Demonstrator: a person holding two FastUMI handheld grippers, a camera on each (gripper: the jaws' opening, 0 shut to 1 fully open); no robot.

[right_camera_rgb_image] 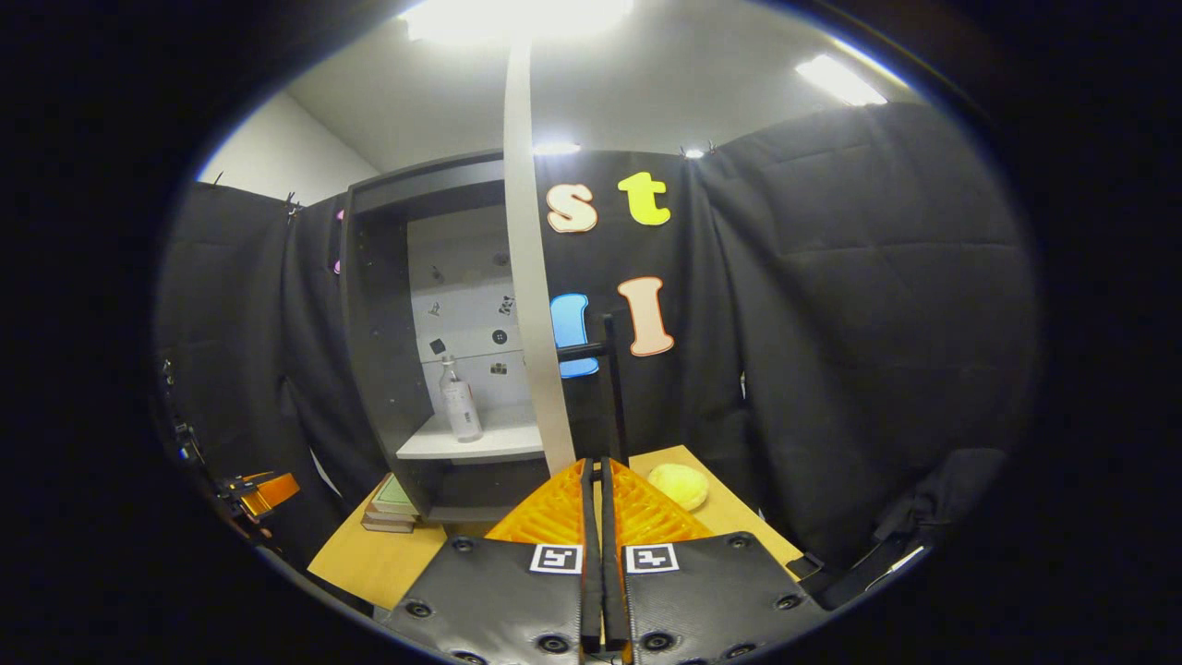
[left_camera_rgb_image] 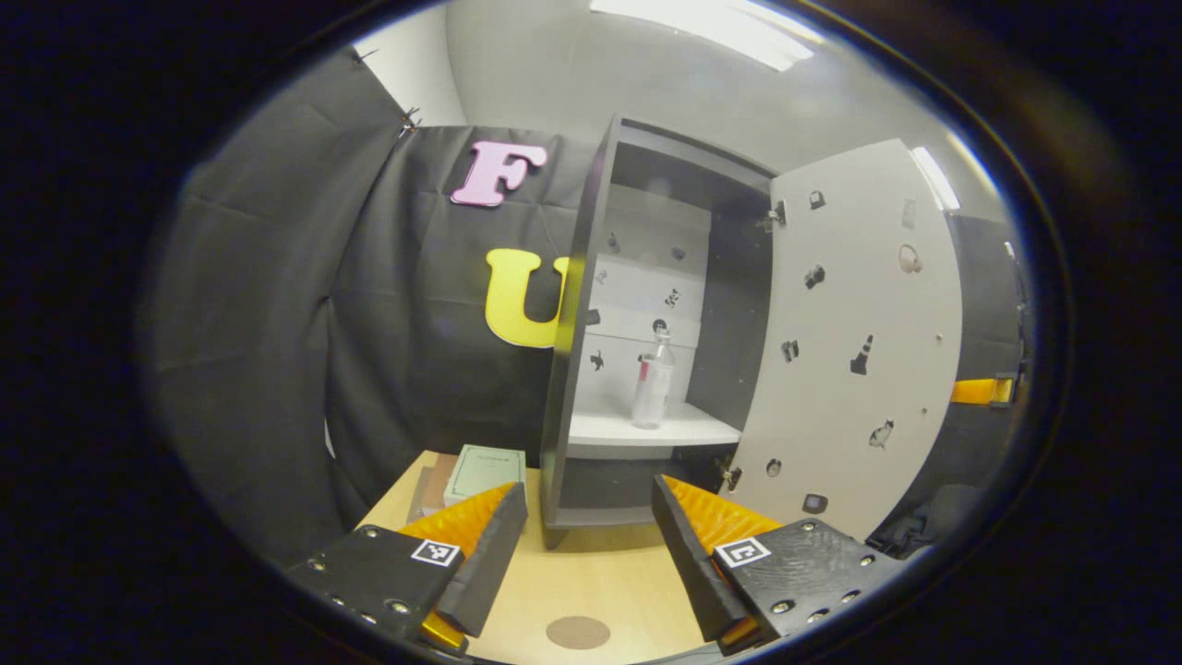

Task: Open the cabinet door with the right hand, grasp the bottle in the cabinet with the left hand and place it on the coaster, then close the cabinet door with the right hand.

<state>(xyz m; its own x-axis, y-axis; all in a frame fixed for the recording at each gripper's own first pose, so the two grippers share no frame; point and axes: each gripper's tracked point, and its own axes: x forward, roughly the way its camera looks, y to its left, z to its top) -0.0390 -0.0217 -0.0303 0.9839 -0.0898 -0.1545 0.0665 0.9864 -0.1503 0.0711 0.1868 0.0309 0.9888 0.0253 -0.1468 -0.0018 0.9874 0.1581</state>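
Observation:
The dark cabinet [left_camera_rgb_image: 577,305] stands open, its white door [left_camera_rgb_image: 859,351] swung out to the right. A clear bottle [left_camera_rgb_image: 652,388] stands upright on the white shelf [left_camera_rgb_image: 609,429] inside. My left gripper [left_camera_rgb_image: 591,503] is open and holds nothing, low in front of the cabinet and well short of the bottle. A round brown coaster [left_camera_rgb_image: 577,633] lies on the wooden table below its fingers. In the right gripper view my right gripper [right_camera_rgb_image: 596,464] is shut on the door's black vertical handle [right_camera_rgb_image: 611,388], next to the door's edge [right_camera_rgb_image: 536,323]. The bottle [right_camera_rgb_image: 459,406] stands left of that edge.
A small stack of books [left_camera_rgb_image: 485,471] lies on the table [left_camera_rgb_image: 609,582] left of the cabinet. A yellow round object [right_camera_rgb_image: 679,485] rests on the table behind the door. Black cloth walls close in the booth. The left gripper [right_camera_rgb_image: 263,489] shows far left in the right gripper view.

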